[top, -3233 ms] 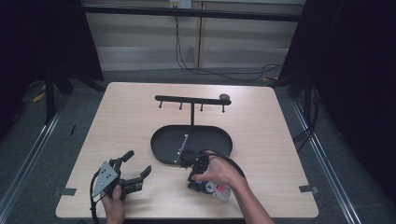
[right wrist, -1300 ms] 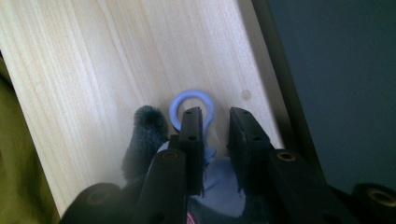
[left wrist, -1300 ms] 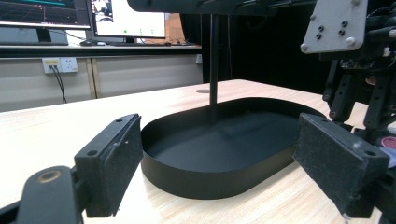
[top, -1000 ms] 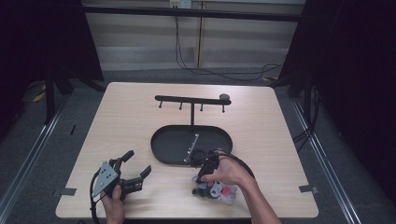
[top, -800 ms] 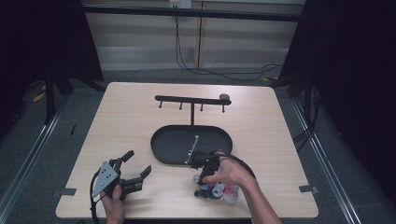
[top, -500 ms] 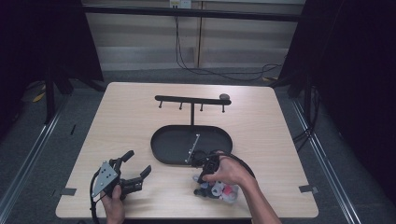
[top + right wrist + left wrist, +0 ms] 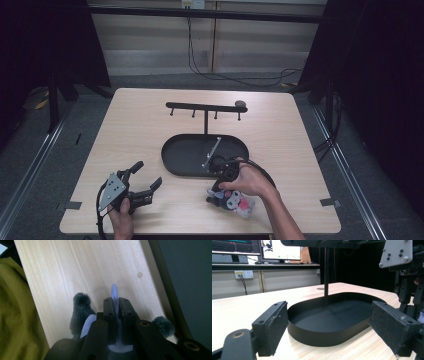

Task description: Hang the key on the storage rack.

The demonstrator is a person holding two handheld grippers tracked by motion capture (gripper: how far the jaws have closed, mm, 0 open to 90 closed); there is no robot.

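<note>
We see the left hand-held gripper (image 7: 141,181) resting at seven o'clock on the pale wooden surface (image 7: 125,130), its jaws spread wide with nothing between them. The right hand-held gripper (image 7: 116,305) sits at five o'clock, jaws pressed together on a thin pale-blue tab (image 7: 114,295) of a small plush toy with dark grey fuzzy ears (image 7: 235,202) lying near the front edge. The black oval metal tray (image 7: 180,157) with its upright hook rack (image 7: 205,107) stands at centre, just beyond the toy.
</note>
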